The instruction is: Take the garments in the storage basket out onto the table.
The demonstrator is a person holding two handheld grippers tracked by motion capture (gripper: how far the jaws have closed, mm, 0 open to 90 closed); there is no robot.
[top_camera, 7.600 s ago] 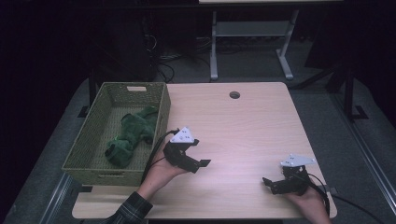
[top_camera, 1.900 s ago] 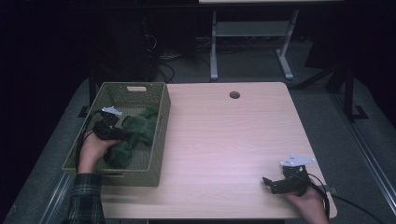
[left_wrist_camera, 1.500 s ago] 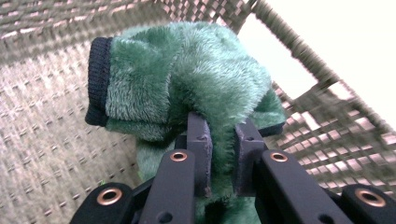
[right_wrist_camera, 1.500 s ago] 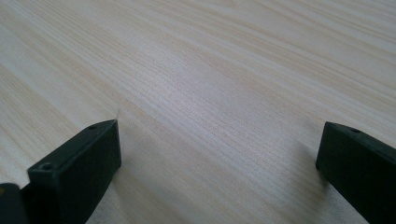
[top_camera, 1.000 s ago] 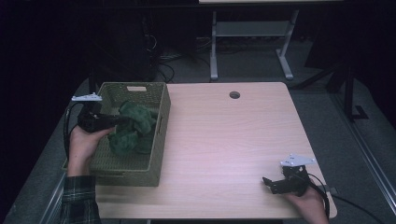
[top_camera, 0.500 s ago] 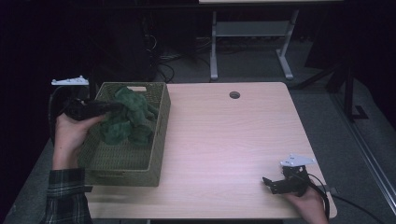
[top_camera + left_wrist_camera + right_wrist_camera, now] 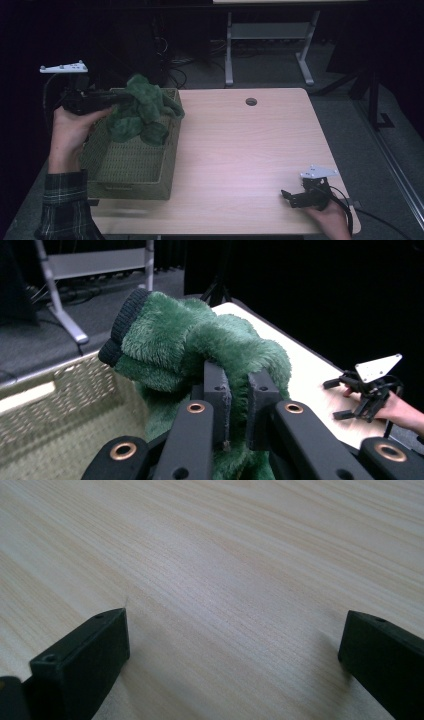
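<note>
The green plush toy (image 7: 142,112) hangs from your left gripper (image 7: 117,97), clear of the woven basket (image 7: 132,165) and above its far end, with its limbs drooping toward the basket's interior. In the left gripper view the two black pads are pressed close together on a fold of the toy's (image 7: 200,355) fur, so the left gripper (image 7: 235,405) is pinching the plush; a dark knitted cuff sits on the toy's upper end, up and left of the jaws. Behind and below the pinched toy lies the basket's (image 7: 60,410) wall, to the left of the jaws.

Your left hand (image 7: 70,135) holds that gripper level, pointing toward the table's middle, with the grey plate above it.

Well to the right of the toy, across the wooden table (image 7: 240,150), your right gripper (image 7: 290,197) rests at the near right corner in your right hand (image 7: 327,212). In the right gripper view its jaws stand spread wide, nothing between them, just above the bare table (image 7: 225,580) grain. From the left gripper view, that right gripper (image 7: 345,400) lies far off to the right of the jaws.
</note>
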